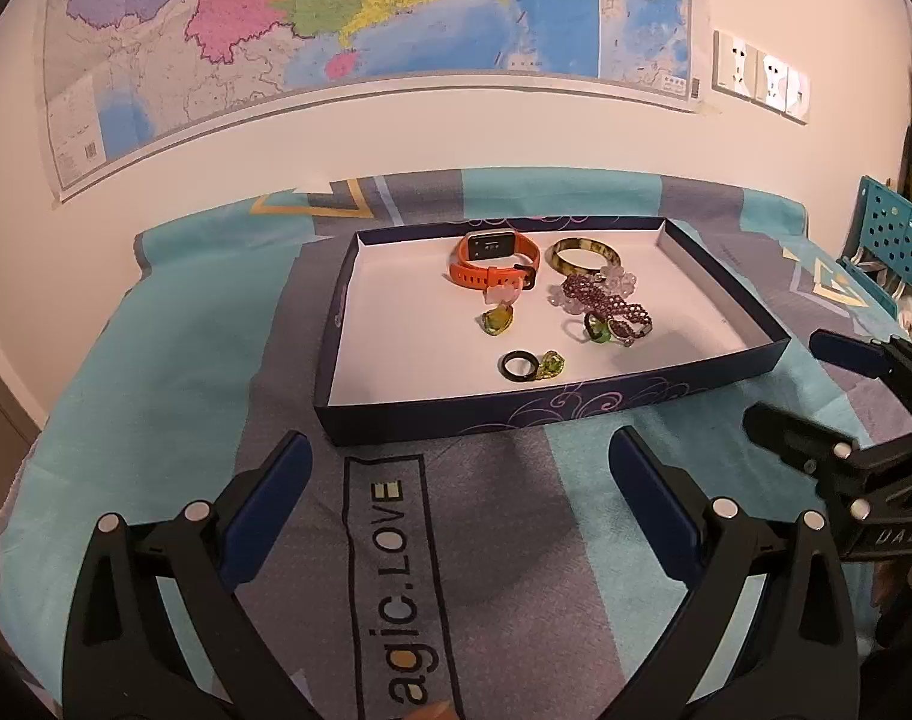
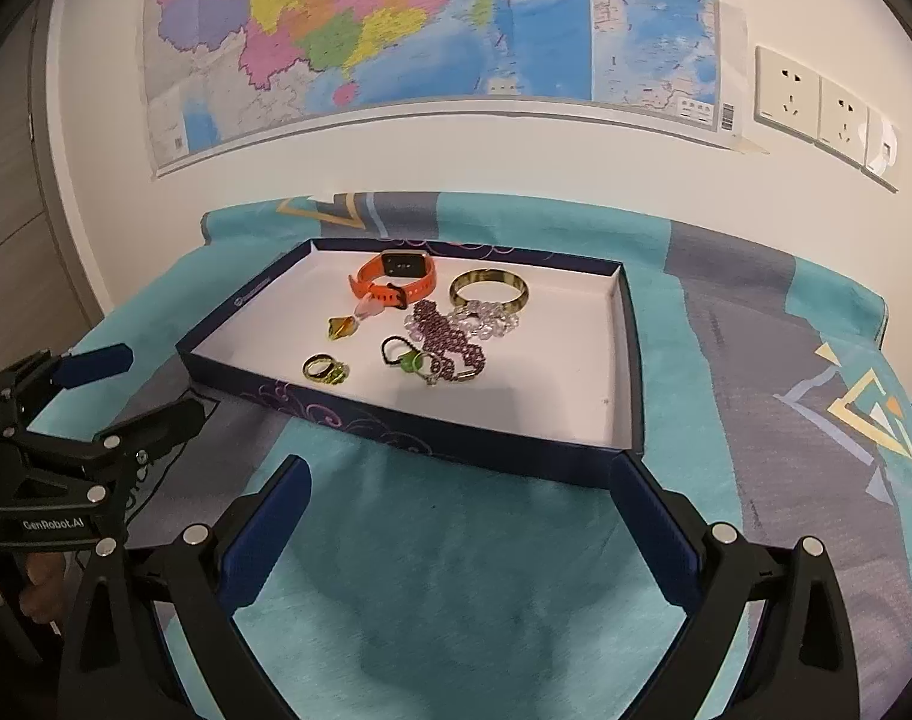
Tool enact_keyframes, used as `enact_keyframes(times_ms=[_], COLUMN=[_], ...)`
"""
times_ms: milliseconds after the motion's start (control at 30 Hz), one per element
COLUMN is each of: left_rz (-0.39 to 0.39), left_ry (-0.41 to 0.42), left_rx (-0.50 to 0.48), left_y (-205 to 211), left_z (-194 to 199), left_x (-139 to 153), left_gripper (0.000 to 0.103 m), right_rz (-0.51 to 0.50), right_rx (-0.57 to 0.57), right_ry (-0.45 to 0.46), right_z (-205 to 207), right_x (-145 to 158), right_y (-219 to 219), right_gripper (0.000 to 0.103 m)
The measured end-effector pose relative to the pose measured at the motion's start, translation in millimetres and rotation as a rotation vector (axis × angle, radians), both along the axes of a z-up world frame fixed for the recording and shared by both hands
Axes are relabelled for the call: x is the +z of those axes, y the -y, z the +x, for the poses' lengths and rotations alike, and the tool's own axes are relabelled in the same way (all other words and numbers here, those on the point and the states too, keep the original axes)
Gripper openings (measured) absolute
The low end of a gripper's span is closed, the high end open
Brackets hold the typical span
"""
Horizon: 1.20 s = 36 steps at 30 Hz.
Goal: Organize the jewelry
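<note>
Both the left gripper [image 1: 459,462] and right gripper [image 2: 456,489] are held wide open, empty, before the tray [image 1: 576,408]. The orange watch [image 1: 495,258], light and pliable, lies inside; its strap is best pinched.

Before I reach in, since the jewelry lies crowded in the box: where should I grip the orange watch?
Grip the orange watch by its strap loop, across the band on the bare left side, coming from above. It stands on edge as an open loop, and the pink charm and bangle crowd its front and right.
</note>
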<state>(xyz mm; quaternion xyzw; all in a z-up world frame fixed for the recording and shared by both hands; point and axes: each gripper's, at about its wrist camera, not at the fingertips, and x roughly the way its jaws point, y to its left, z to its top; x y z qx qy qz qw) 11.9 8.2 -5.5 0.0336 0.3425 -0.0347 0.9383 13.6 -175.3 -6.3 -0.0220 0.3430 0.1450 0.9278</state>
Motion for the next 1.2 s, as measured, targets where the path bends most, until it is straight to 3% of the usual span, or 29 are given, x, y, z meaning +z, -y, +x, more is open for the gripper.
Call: enact_keyframes(times_ms=[1200], left_rz=[0.027], left_ry=[-0.002], left_rx=[0.043], left_y=[-1.6], left_z=[-0.2], left_x=[-0.6], left_gripper=[0.098], right_rz=[-0.002], right_rx=[0.004], right_ry=[-0.013], right_z=[-3.0], right_x=[-4.4], right_y=[-5.0], right_gripper=[0.096])
